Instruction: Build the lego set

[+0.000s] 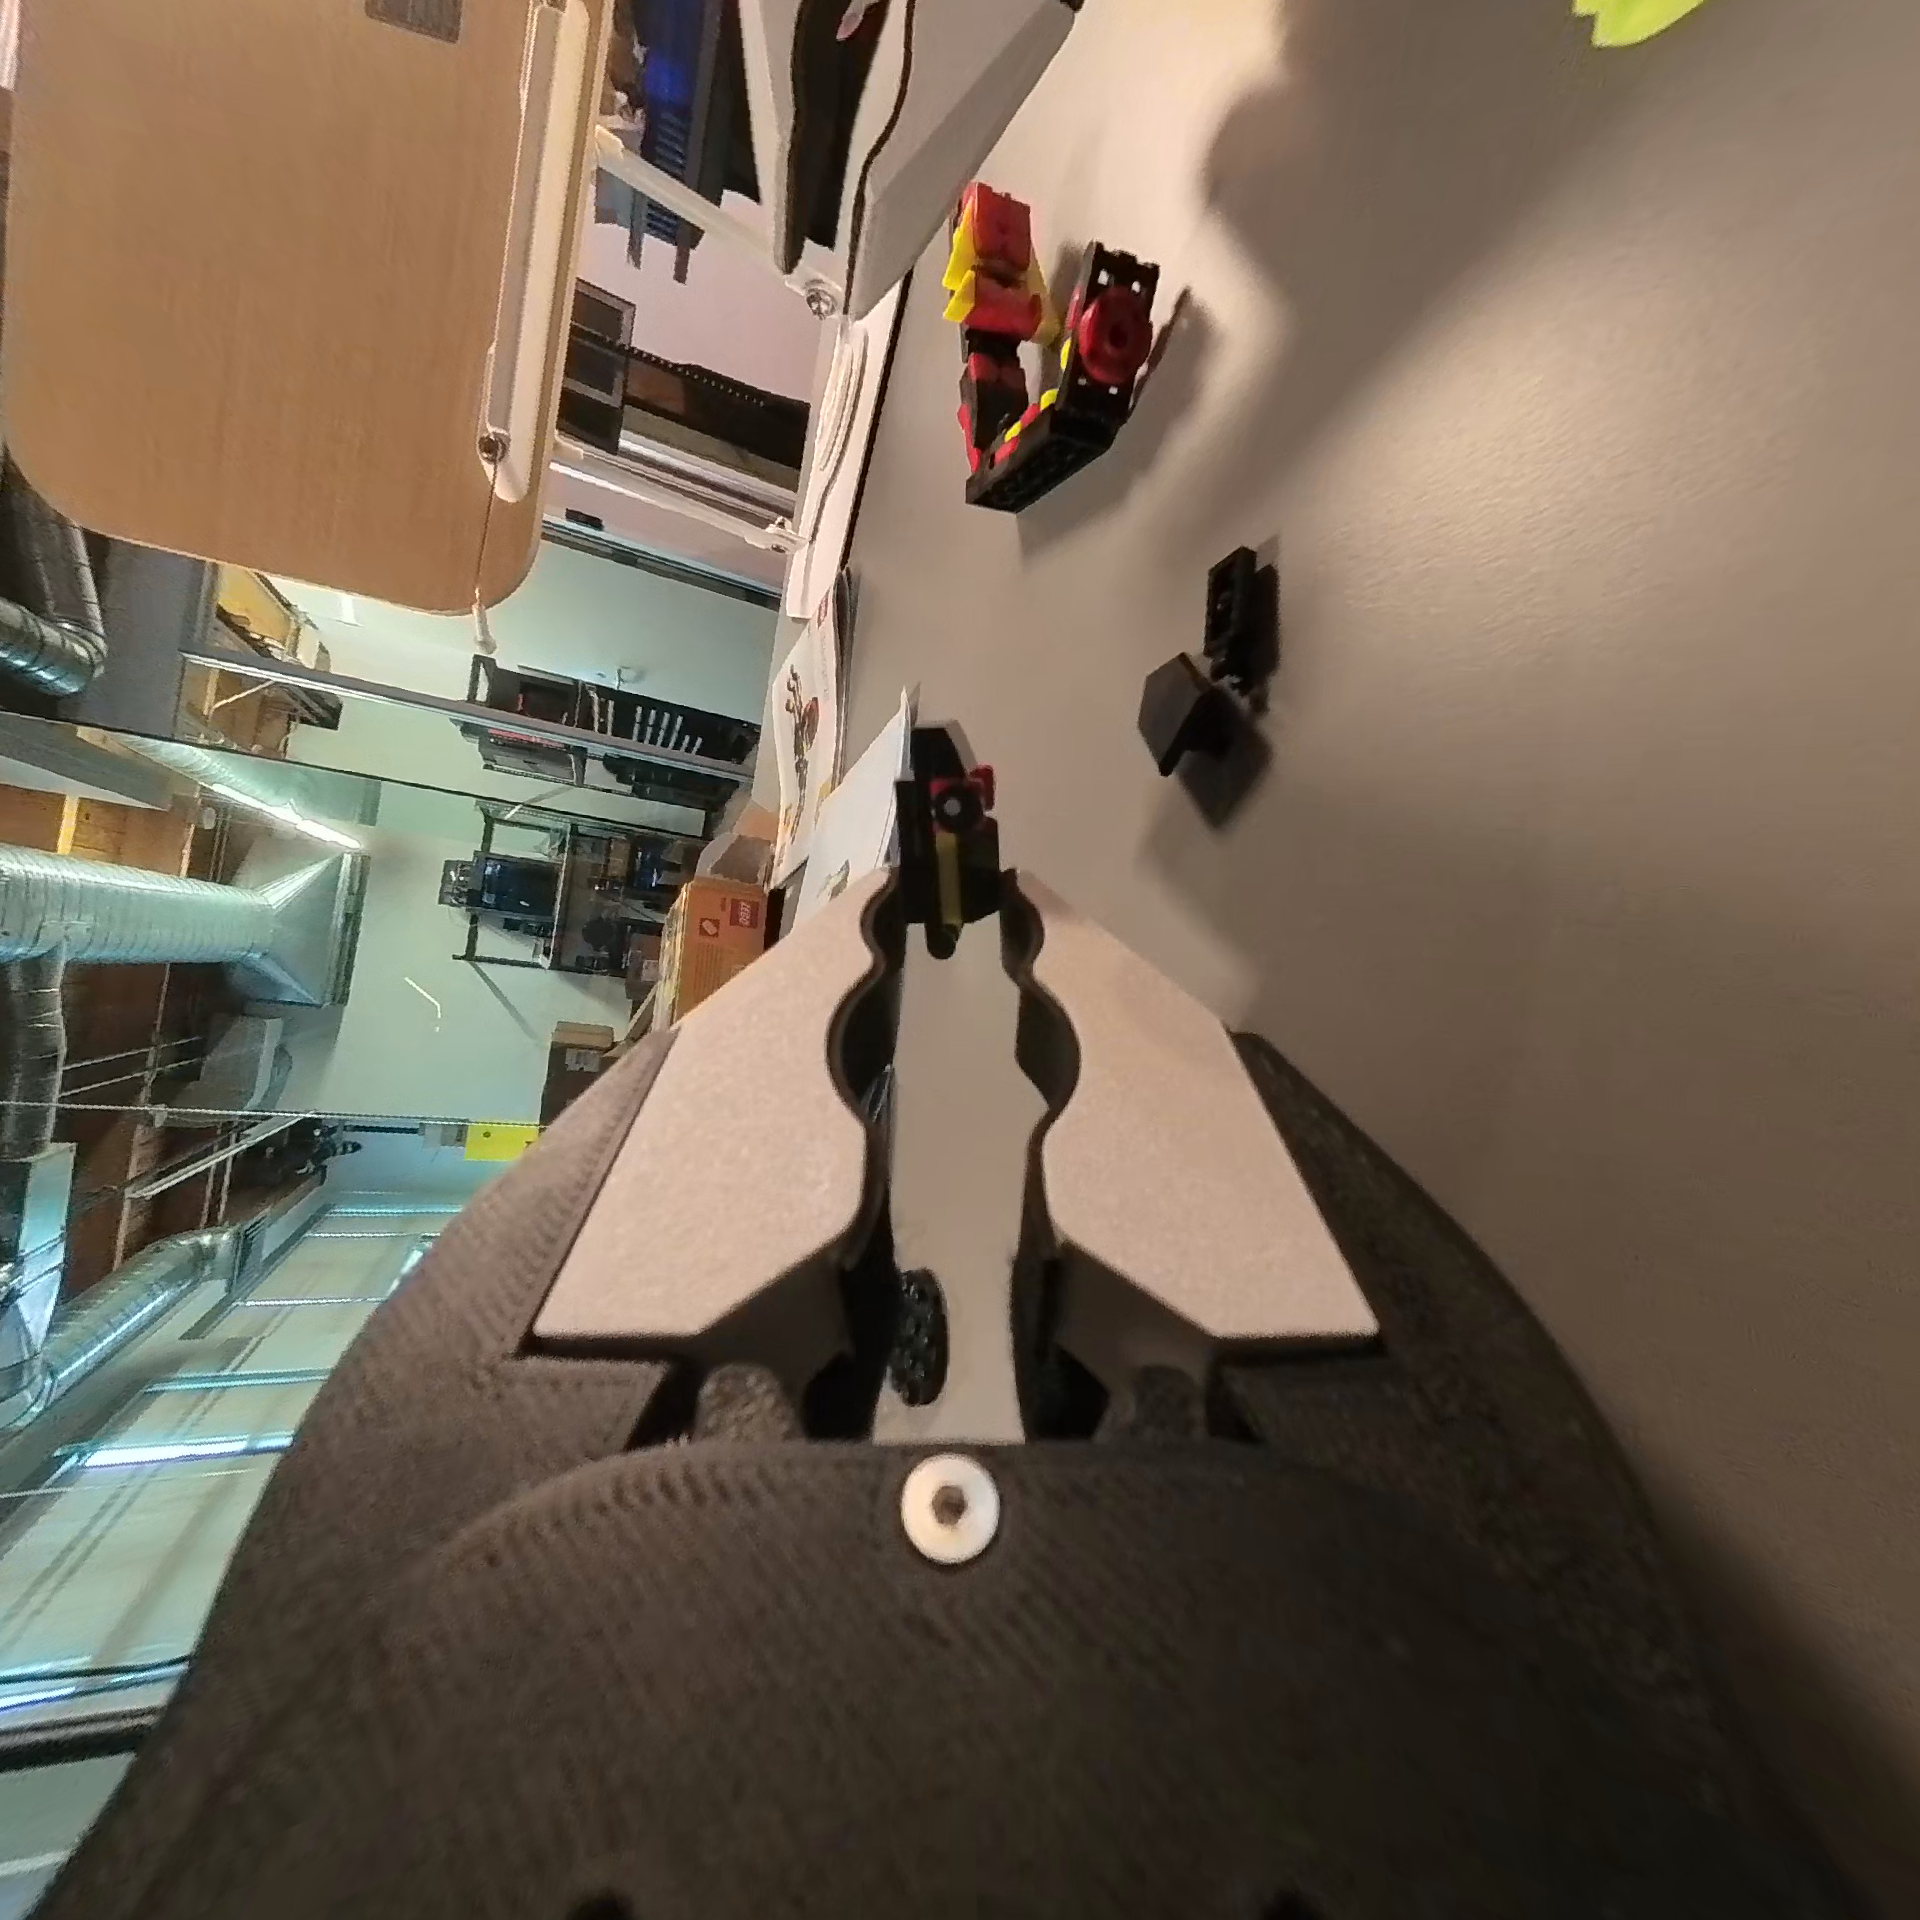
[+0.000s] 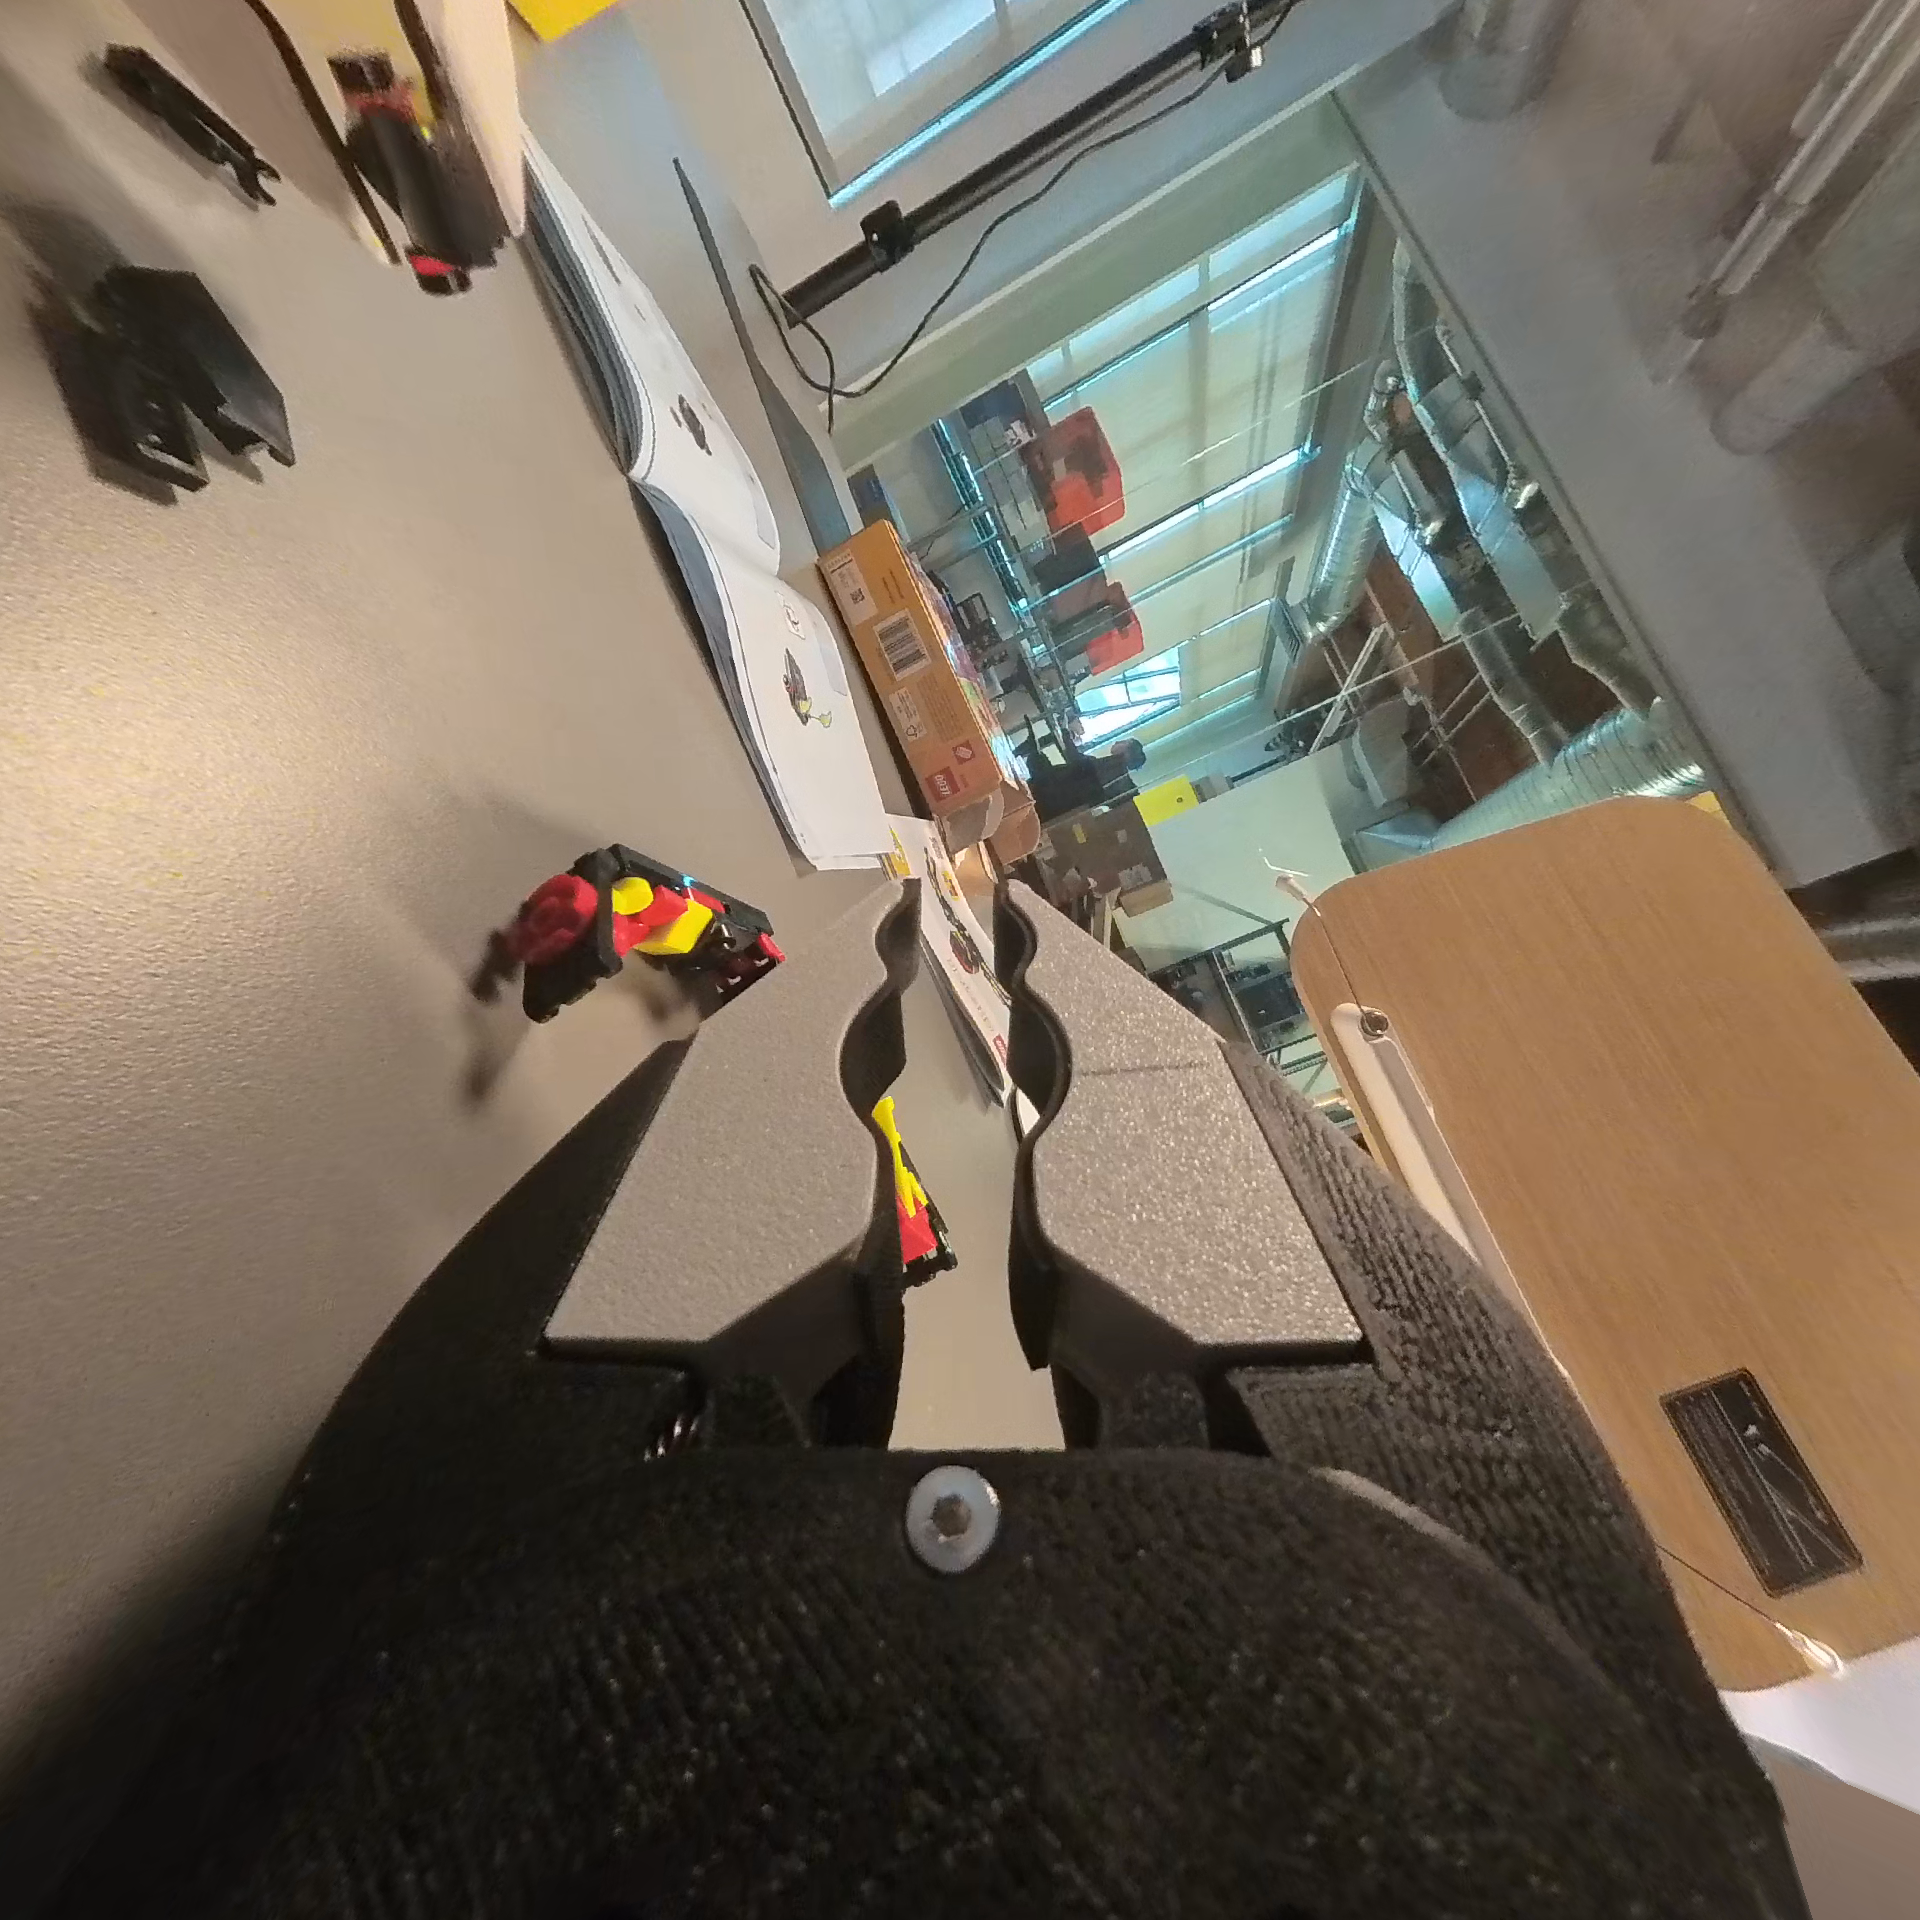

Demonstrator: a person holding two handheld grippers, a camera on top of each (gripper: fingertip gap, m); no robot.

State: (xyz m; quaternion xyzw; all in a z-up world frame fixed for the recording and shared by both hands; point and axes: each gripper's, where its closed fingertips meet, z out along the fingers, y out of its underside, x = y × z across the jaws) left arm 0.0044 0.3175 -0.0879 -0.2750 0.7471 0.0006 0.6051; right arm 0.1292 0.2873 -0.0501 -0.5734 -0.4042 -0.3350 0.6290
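Note:
In the left wrist view my left gripper (image 1: 951,883) is shut at its tips on a small black, red and yellow lego piece (image 1: 954,831), held above the grey table (image 1: 1558,935). A red, yellow and black lego assembly (image 1: 1039,343) and a black lego part (image 1: 1216,686) lie farther off on the table. In the right wrist view my right gripper (image 2: 956,894) stands slightly open with nothing between its tips. A red, black and yellow assembly (image 2: 634,935) lies just left of it. A yellow and red piece (image 2: 904,1184) shows below, between the fingers.
An open instruction booklet (image 2: 727,499) and a cardboard lego box (image 2: 914,665) lie along the table's far edge. More black parts (image 2: 156,384) and a black and red cylinder (image 2: 405,177) sit far left. A wooden board (image 2: 1610,1195) stands beside the right gripper. A small black wheel (image 1: 914,1340) lies under the left gripper. The grippers' ends are close to 15 cm from one another.

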